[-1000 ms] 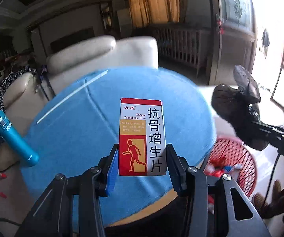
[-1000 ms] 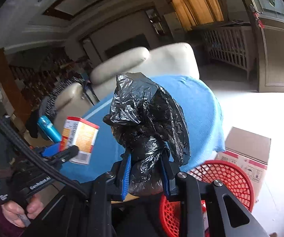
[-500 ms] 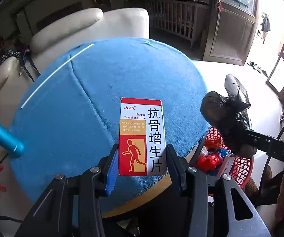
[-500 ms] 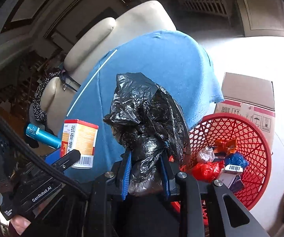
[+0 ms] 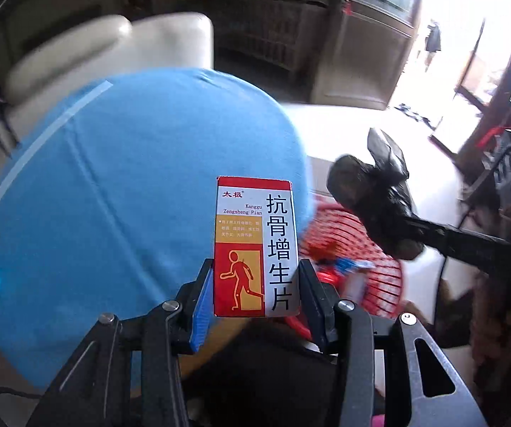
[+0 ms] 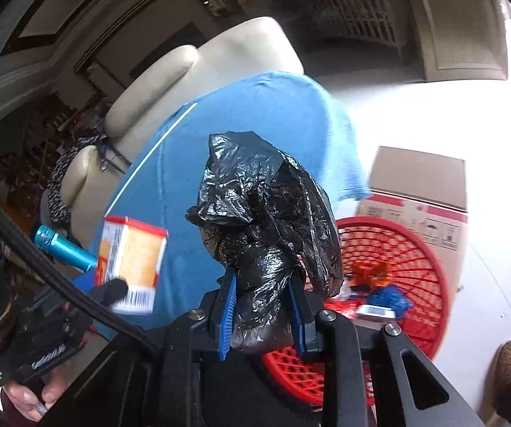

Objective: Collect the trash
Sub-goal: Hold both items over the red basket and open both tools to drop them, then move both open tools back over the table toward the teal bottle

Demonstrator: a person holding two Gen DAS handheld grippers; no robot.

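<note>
Blue table [image 5: 106, 192] was the anchor. Left gripper [image 5: 255, 288] was clamped on the box [image 5: 255, 245], upright, w/ the box over the table's right edge. Right of the table, the red basket [image 6: 415, 249] sat on the floor w/ trash already in it. Right gripper [image 6: 264, 306] was pinched on the black bag [image 6: 266, 220], just above the basket's left rim.

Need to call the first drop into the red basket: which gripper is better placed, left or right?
Right, probably. The right gripper holds the black bag with the red basket showing just beyond it. The left gripper holds the medicine box mostly in front of the blue tablecloth, so it likely has farther to go.
</note>
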